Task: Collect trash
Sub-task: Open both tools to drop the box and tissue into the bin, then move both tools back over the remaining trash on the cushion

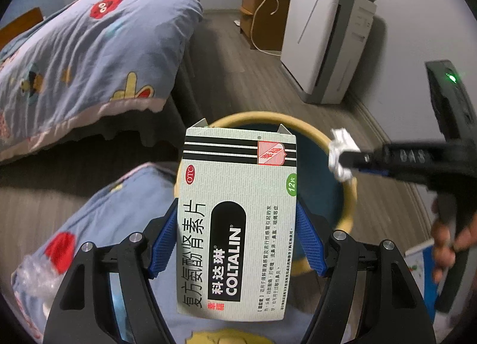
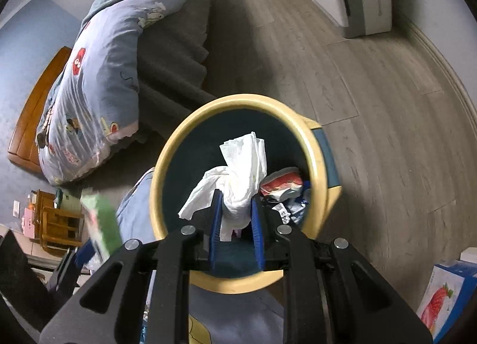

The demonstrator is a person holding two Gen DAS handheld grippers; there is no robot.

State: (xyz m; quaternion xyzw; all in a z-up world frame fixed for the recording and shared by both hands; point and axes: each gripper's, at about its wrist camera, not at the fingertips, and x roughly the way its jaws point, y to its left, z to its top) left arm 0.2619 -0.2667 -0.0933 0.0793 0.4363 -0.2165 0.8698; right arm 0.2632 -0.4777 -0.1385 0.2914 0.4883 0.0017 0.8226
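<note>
Bedroom floor was grey wood-look planks, with a bed (image 1: 89,54) under a blue cartoon quilt on one side and a white air purifier (image 1: 325,42) against the wall. Between them stood the trash bin (image 2: 170,159), yellow rim, dark inside, with some wrappers (image 2: 281,186) already sitting at the bottom.

Left gripper (image 1: 238,224) had its fingers (image 1: 165,239) spread wide but clamped on the long edges of a medicine box (image 1: 238,218), which hung just at the near rim of the bin. Thin cardboard like that probably weighs next to nothing and is likely empty, so it'd crush if squeezed hard. Edge-to-edge across the narrow width looked like the right hold to me.

Right gripper (image 2: 235,212) was nearly closed, pinching a crumpled white tissue (image 2: 238,177) right over the bin opening. Tissue is soft and floppy (half of it was drooping out to the side), so it needs a tight pinch on the bunched middle, which is what it had. It might cling to the rubbery pads when let go, I'd guess.

Both pieces looked about ready to drop in.
</note>
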